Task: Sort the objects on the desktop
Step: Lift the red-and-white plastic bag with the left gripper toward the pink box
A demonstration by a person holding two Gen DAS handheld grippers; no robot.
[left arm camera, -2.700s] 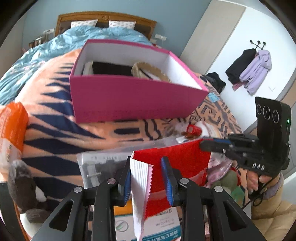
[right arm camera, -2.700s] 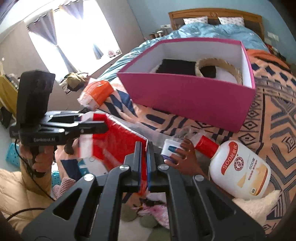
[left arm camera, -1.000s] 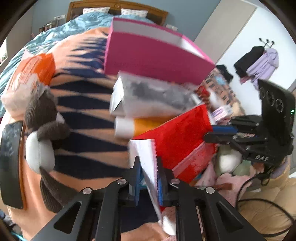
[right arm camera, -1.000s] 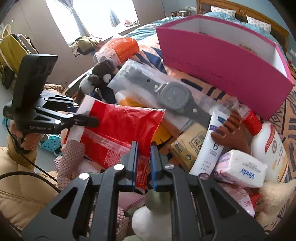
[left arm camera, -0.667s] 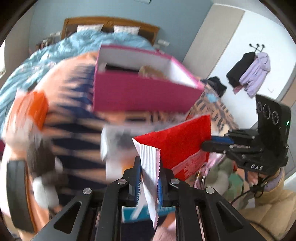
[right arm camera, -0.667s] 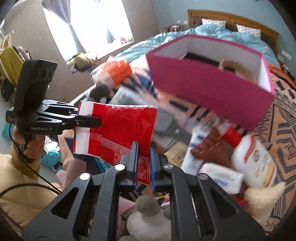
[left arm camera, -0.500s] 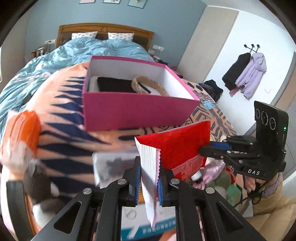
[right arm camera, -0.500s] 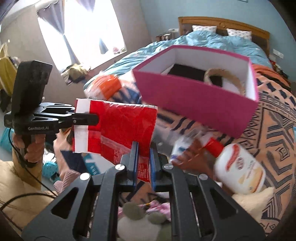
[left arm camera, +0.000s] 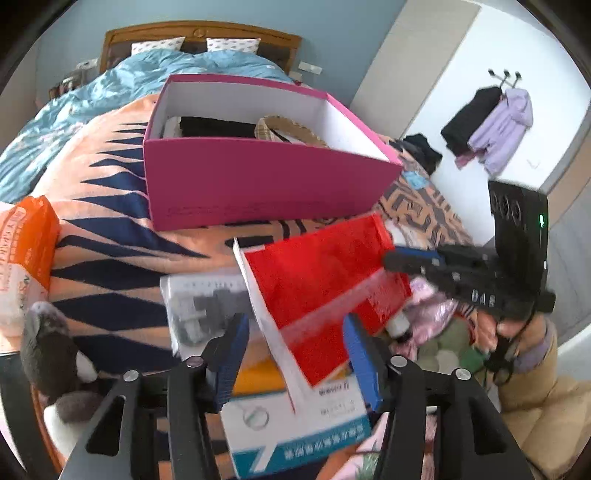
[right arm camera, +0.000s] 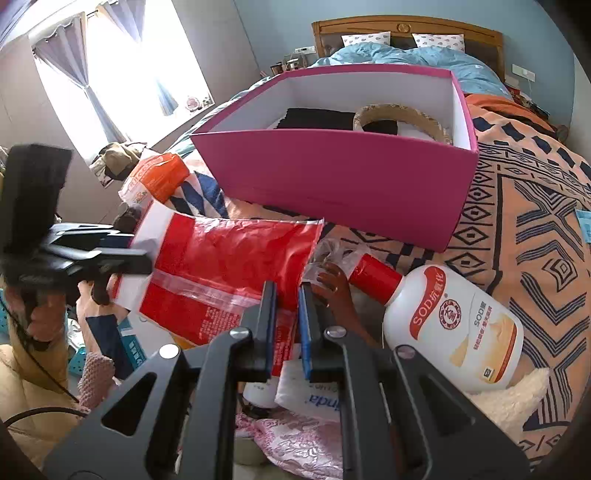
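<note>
A home bedroom is shown. A bed point(left arm camera: 92, 155) fills most of both views, covered by a blue duvet point(left arm camera: 110, 85) and an orange patterned blanket point(right arm camera: 535, 206), with a wooden headboard point(left arm camera: 199, 31) and two pillows point(left arm camera: 232, 44) at the top. Coats point(left arm camera: 491, 122) are hung on wall hooks at the upper right of the left view. A curtained window point(right arm camera: 122, 66) is seen at the upper left of the right view. Household clutter is spread over the bed: a pink box point(right arm camera: 332, 173), a lotion bottle point(right arm camera: 454, 328), a plush toy point(left arm camera: 51, 350).
</note>
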